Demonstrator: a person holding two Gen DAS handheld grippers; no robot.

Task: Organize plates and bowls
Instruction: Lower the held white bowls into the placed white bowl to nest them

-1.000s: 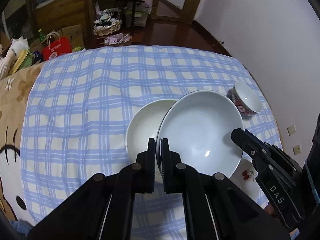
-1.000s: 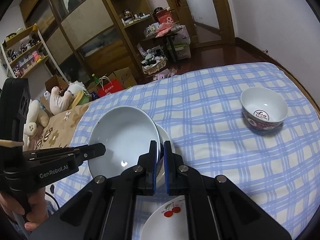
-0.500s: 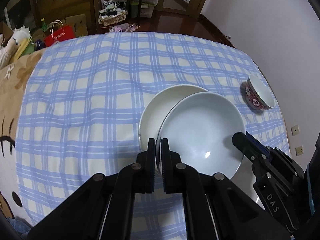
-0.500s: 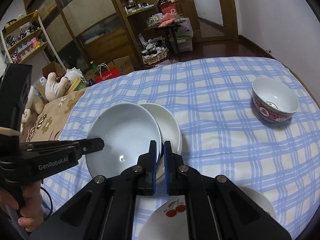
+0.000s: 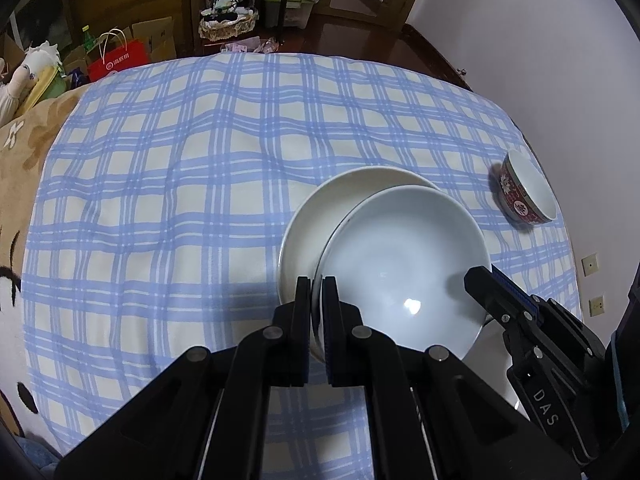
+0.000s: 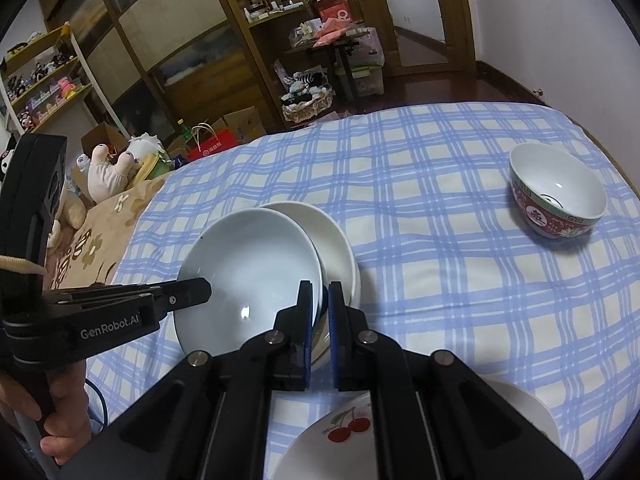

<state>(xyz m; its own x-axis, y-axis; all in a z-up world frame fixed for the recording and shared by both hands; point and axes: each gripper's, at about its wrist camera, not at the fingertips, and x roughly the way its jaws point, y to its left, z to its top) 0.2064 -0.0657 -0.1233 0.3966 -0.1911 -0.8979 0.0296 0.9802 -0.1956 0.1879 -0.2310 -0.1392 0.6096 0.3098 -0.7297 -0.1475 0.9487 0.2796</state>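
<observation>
Here the glossy pale-blue plate (image 5: 404, 264) overlaps a white plate (image 5: 308, 232).

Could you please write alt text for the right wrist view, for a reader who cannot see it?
Both black two-finger grippers, right and left, pinch opposite rims of a pale blue-white shallow dish overlapping a cream plate on a blue checked tablecloth. A red-patterned bowl stands apart; a cherry-printed plate lies nearest.

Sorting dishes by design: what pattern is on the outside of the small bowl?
Red with white floral motifs on the small bowl, white inside; clearest in the right wrist view.
</observation>
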